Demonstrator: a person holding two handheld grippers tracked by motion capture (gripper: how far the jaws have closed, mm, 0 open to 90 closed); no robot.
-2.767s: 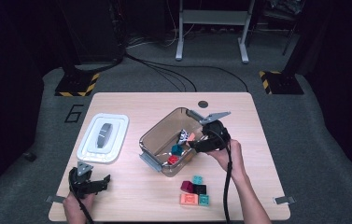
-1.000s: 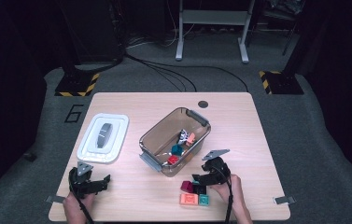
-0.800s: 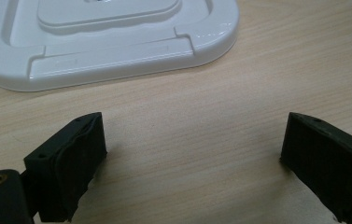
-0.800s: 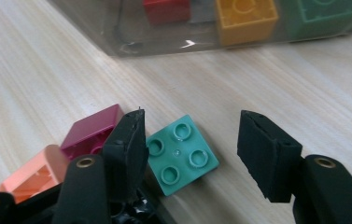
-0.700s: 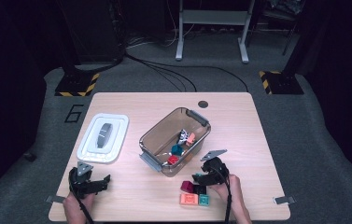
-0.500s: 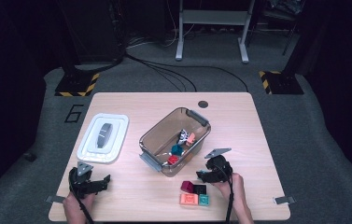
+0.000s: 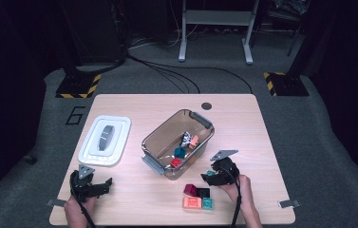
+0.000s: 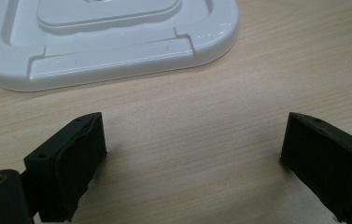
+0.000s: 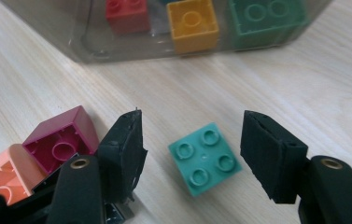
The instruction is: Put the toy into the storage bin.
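Observation:
A teal four-stud brick (image 9: 205, 157) lies studs up on the wooden table (image 7: 243, 123), between the jaws of my right gripper (image 9: 194, 135). The jaws have just been opening and neither pad touches it. From above, this gripper (image 7: 210, 175) sits just in front of the clear bin (image 7: 164, 130). To its left lie a magenta brick (image 9: 60, 135) and a salmon brick (image 9: 1, 175). My left gripper (image 7: 101, 184) rests at the table's front left. Its jaws (image 8: 192, 135) stand wide apart over bare wood.
The bin's wall (image 9: 85, 46) shows red (image 9: 126, 14), yellow (image 9: 193, 25) and green (image 9: 267, 21) bricks inside. Several loose bricks (image 7: 198, 197) cluster near the front edge. A white lid (image 7: 104, 140) (image 8: 108, 51) lies just beyond the left gripper.
My right gripper has come from over the bin down to the table in front of it, beside the loose bricks. Over the last second it barely shifted. The left gripper stayed put.

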